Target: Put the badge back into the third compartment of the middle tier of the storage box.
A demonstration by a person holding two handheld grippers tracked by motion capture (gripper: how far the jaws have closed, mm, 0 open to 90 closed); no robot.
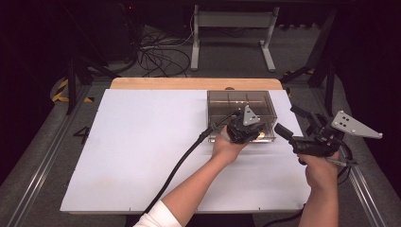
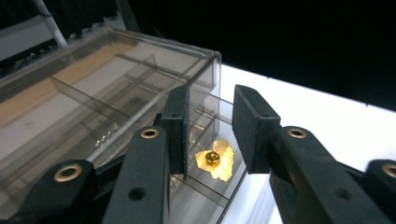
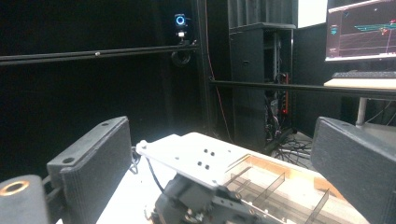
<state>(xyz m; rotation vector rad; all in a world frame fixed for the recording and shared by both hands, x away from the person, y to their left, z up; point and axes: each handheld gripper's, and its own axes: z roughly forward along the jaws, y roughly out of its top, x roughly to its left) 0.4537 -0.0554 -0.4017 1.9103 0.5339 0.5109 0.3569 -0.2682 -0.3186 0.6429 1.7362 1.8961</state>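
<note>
While the left gripper (image 1: pixel 253 133) hangs over the near right corner of the clear plastic organizer box (image 1: pixel 222 97), its jaws stand a little apart with nothing clamped between them. Look down through that gap in the left gripper view and there it is: a small brass nut (image 2: pixel 212 157), sitting on the floor of the near corner compartment, gleaming gold, free of both pads. The box itself rests toward the far right of the white counter (image 1: pixel 142 142), its thin dividers splitting it into compartments, and I cannot tell whether the other compartments hold anything.

Over on the right, the right gripper (image 1: pixel 288 124) is held level just off the box's right side, near the counter's right edge, pointing left and far. Its jaws gape wide, empty, and between them in the right gripper view you see the grey plate on top of the left gripper and the box's dividers behind it. Both hands are well up over the counter's right half.
</note>
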